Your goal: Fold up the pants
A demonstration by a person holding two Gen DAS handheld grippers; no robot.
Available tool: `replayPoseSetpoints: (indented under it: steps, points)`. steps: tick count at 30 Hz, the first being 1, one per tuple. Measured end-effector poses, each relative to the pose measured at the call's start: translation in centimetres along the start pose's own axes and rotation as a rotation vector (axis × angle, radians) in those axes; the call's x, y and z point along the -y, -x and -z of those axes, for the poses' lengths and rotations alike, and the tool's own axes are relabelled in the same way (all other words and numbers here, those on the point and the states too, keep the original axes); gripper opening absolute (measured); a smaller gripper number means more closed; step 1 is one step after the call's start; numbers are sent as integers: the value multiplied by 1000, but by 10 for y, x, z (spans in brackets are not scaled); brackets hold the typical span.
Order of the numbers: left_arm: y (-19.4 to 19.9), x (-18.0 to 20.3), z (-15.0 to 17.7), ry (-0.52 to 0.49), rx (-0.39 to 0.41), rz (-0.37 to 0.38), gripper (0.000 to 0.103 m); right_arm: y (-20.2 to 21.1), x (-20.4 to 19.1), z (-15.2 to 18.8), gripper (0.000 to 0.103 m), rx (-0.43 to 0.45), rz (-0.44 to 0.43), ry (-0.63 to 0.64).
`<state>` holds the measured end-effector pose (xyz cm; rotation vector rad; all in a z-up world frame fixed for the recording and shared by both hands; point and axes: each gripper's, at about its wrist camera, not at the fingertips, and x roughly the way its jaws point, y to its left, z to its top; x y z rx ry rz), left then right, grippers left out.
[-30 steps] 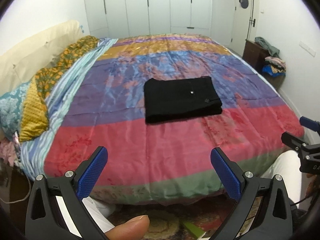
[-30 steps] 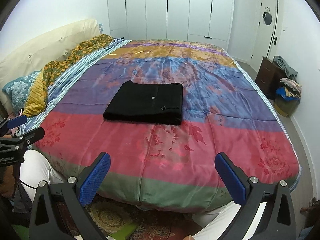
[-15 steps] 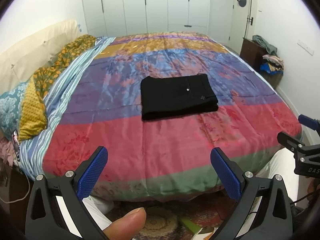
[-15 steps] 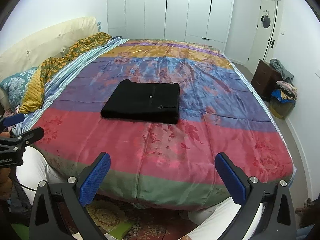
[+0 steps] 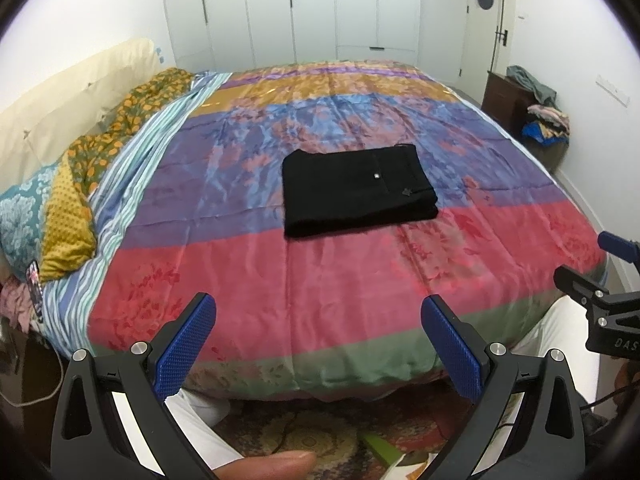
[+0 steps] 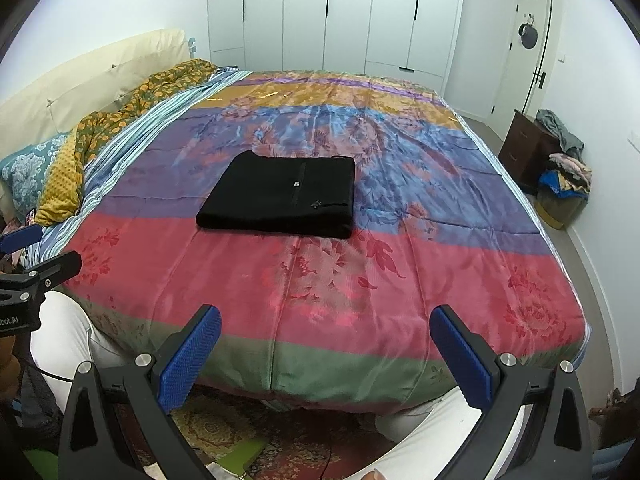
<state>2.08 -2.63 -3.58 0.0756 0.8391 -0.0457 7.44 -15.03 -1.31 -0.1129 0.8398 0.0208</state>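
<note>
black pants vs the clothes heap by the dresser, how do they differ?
The black pants are one plain black garment; the clothes heap mixes pink, blue and other colours. The pants are folded into a flat, neat rectangle; the heap is loose and crumpled. The pants lie mid-bed on the striped bedspread; the heap sits off the bed by the dark dresser at the wall. Both are textiles, and neither is being held.

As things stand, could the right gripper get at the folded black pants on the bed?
Probably yes, with a forward reach. The right gripper is open and empty at the bed's foot edge, and only bare bedspread lies between it and the black pants. It is not near them yet.
</note>
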Motion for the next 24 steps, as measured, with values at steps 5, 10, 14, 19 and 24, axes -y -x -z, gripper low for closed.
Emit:
replayPoseSetpoints:
  steps: [5,10,14,19,24]
  points:
    - [1,1,-1,-5,7,9,102,-1,1,0,103,3,10,-3]
    - [2,1,-1,-1,18,16,102,-1,2,0,103,5,14,-2]
    - [3,2,-1,-6,24,17,102,-3,1,0,103,4,16,4]
    - [3,1,-1,2,25,32,102,-4,1,0,103,3,16,8]
    - [4,1,-1,2,29,38,102,-5,1,0,103,4,16,7]
